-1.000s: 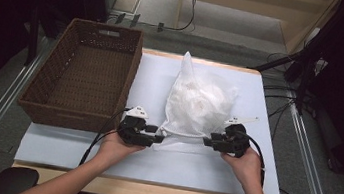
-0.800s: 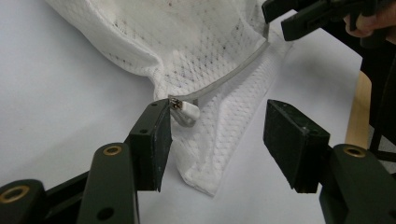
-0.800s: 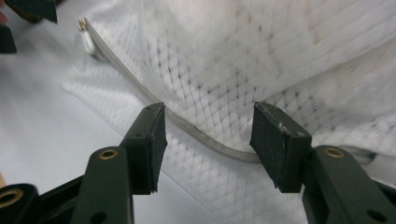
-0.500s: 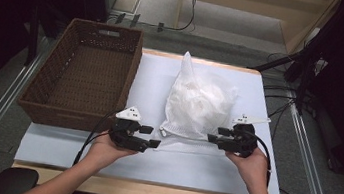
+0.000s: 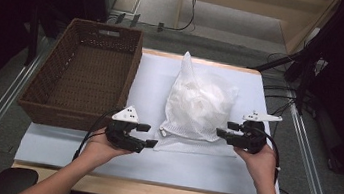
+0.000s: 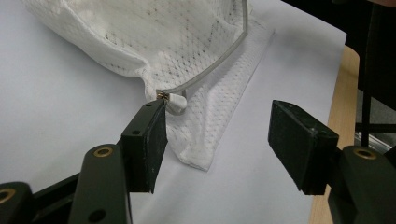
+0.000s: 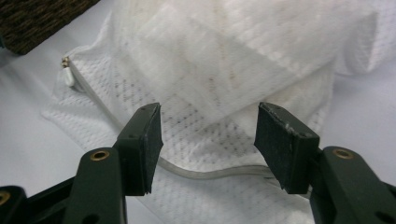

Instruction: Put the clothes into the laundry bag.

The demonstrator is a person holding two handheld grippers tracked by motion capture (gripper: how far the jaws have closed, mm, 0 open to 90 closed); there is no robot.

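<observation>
A white mesh laundry bag (image 5: 199,100), stuffed with white cloth, lies on the white table cover (image 5: 176,163). Its zipper runs along the near edge, and the pull (image 6: 175,101) sits at the near left corner. My left gripper (image 5: 150,136) hovers just off that corner, open, its jaws having widened a little in the last second; in the left gripper view (image 6: 217,140) the pull lies just past the left pad. My right gripper (image 5: 223,129) is at the bag's near right corner. Its jaws have just been opening and hold nothing; the right gripper view (image 7: 208,144) shows the bag (image 7: 243,60) beyond its pads.
A brown wicker basket (image 5: 135,72) stands on the left part of the table, its near right corner close to my left gripper. The table's wooden front edge (image 5: 147,189) runs just behind both hands. Cables and metal rails flank the table.
Both grippers have let go of the bag's near corners, opened and drawn back outward, left to the left, right to the right. The bag's near edge has settled flat.
</observation>
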